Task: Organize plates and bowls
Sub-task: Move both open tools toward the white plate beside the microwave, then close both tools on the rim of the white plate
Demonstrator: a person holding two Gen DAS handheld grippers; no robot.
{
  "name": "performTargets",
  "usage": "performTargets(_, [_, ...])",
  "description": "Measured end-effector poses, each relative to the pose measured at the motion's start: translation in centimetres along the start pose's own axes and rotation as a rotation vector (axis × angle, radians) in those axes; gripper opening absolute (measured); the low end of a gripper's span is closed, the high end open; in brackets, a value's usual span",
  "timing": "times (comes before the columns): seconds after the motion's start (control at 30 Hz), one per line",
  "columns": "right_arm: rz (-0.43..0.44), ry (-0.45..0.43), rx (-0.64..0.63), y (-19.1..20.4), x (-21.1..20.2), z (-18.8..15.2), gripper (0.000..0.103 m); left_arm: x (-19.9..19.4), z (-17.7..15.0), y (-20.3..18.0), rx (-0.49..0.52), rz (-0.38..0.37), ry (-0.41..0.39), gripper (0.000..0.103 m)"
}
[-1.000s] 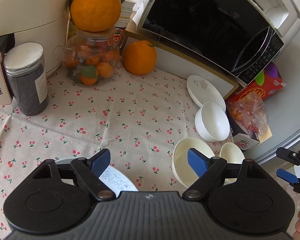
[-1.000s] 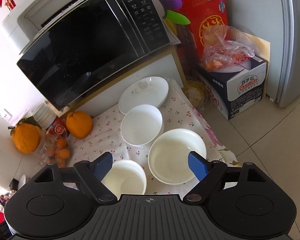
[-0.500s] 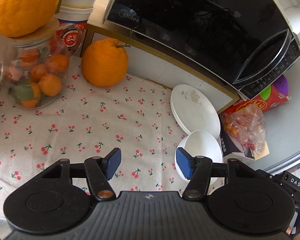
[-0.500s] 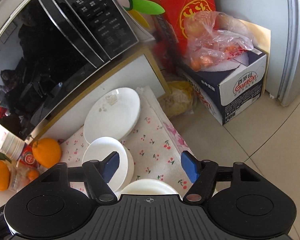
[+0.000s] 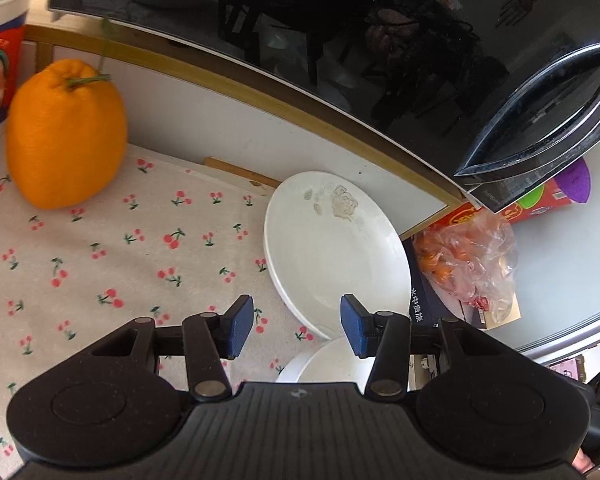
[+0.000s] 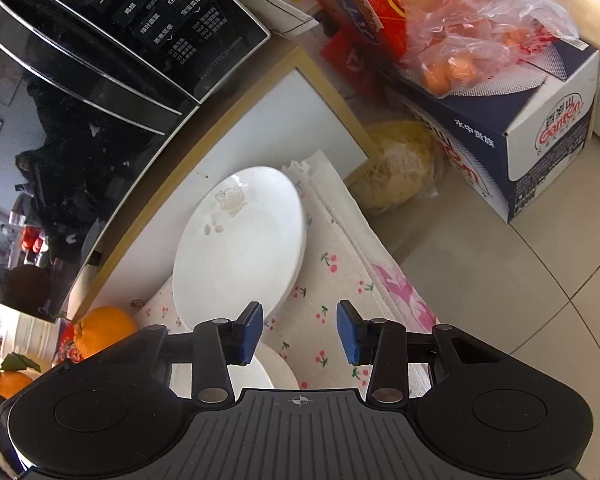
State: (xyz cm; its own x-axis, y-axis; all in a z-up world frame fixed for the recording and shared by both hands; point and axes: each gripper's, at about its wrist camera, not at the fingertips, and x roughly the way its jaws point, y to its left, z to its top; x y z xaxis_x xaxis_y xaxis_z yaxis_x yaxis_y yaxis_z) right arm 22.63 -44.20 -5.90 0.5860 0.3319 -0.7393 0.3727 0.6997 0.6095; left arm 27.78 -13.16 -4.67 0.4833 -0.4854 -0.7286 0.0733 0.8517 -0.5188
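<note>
Plate (image 5: 332, 248) sits alone on tabletop (image 5: 100, 264), bowl (image 5: 332, 364) apart, nothing stacked yet. Our left gripper (image 5: 297, 330) & right gripper (image 6: 299, 332) jaws were just closing, apart w/ nothing between.

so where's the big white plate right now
In both wrist views the big white plate lies on the cherry-print cloth, against the cabinet under the microwave, near the table's right end.

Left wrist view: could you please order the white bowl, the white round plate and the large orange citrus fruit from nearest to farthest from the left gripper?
From the left gripper:
1. White bowl, directly beneath it.
2. White round plate, just ahead.
3. Large orange citrus fruit, far left.
</note>
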Motion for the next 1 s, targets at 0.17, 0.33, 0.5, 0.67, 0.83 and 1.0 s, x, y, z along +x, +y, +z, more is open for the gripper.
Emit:
performTargets(0.17, [0.013, 0.023, 0.024, 0.1, 2.6, 0.7, 0.035, 2.7, 0.8, -0.4, 0.012, 0.028, 0.031, 0.042])
performTargets(0.33, [0.009, 0.053, 0.06, -0.9, 5.4, 0.7, 0.024, 4.7, 0.9, -0.1, 0.022, 0.061, 0.048, 0.037])
performTargets(0.5, [0.001, 0.034, 0.058, -1.2, 6.5, 1.1, 0.017, 5.9, 0.7, 0.1, 0.025, 0.082, 0.063, 0.017])
performTargets(0.67, [-0.024, -0.003, -0.025, 0.3, 6.2, 0.7, 0.011, 5.2, 0.7, 0.7, 0.008, 0.059, 0.037, 0.011])
performTargets(0.83, [-0.02, 0.02, -0.017, 0.5, 4.7, 0.9, 0.012, 3.9, 0.9, 0.3, 0.003, 0.04, 0.041, 0.011])
performTargets(1.0, [0.0, 0.034, -0.005, 0.7, 2.8, 0.9, 0.012, 1.6, 1.0, -0.5, 0.001, 0.023, 0.038, 0.012])
